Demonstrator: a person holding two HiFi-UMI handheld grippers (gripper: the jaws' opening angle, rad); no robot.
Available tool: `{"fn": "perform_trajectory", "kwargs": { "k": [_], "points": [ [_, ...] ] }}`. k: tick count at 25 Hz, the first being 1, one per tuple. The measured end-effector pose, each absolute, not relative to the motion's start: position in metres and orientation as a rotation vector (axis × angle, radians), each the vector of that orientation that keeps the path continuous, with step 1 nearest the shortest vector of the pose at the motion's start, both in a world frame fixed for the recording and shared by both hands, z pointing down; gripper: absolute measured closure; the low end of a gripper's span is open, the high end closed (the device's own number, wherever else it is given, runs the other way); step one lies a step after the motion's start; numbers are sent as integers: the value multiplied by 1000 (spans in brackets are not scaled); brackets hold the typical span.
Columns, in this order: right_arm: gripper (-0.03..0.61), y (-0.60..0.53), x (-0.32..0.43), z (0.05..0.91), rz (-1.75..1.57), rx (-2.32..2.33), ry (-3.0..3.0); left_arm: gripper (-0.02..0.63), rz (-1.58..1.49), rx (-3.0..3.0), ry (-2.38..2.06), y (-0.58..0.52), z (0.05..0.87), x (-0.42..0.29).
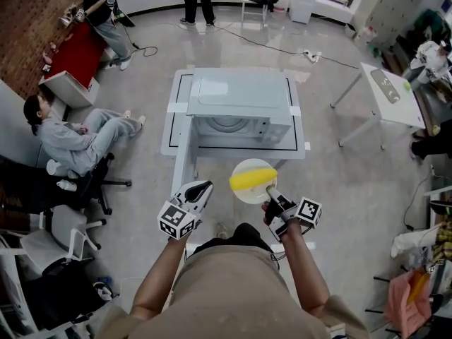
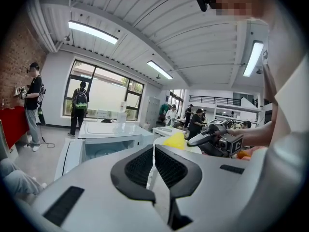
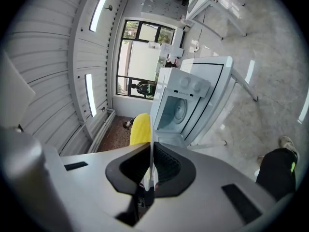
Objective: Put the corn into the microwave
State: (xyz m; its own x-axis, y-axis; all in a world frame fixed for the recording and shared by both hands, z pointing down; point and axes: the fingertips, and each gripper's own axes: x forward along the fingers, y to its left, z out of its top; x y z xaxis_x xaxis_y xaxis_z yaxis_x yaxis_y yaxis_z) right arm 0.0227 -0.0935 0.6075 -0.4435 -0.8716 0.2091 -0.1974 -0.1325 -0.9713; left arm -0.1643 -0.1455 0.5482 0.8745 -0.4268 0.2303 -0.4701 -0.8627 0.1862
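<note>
right gripper (image 1: 270,191): jaws clamped on plate (image 1: 246,195) rim
left gripper (image 1: 203,187): jaws together, empty
risk: tilting plate, losing corn (image 1: 253,179) short of microwave (image 1: 240,104)

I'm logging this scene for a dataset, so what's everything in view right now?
microwave: one, white, on the table, door open
table: one, white with black outline, mid-floor
plate: one, white, in front of the microwave, rim in the right gripper
corn: one, yellow, on the plate
side table: one, white, far right
bystanders: at least three, one seated at left, two standing beyond
left gripper: one, black and white, shut, empty, left of the plate
right gripper: one, black and white, shut on the plate
</note>
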Motion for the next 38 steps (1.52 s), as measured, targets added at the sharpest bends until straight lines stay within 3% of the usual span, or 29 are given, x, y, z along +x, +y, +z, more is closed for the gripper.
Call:
{"fn": "perform_trajectory", "kwargs": {
  "k": [19, 38],
  "points": [
    [561, -201, 37, 632, -1772, -1141, 1770, 612, 349, 2668, -891, -206, 561, -137],
    [561, -303, 37, 729, -1843, -1090, 1719, 612, 449, 2566, -1104, -266, 596, -110]
  ]
}}
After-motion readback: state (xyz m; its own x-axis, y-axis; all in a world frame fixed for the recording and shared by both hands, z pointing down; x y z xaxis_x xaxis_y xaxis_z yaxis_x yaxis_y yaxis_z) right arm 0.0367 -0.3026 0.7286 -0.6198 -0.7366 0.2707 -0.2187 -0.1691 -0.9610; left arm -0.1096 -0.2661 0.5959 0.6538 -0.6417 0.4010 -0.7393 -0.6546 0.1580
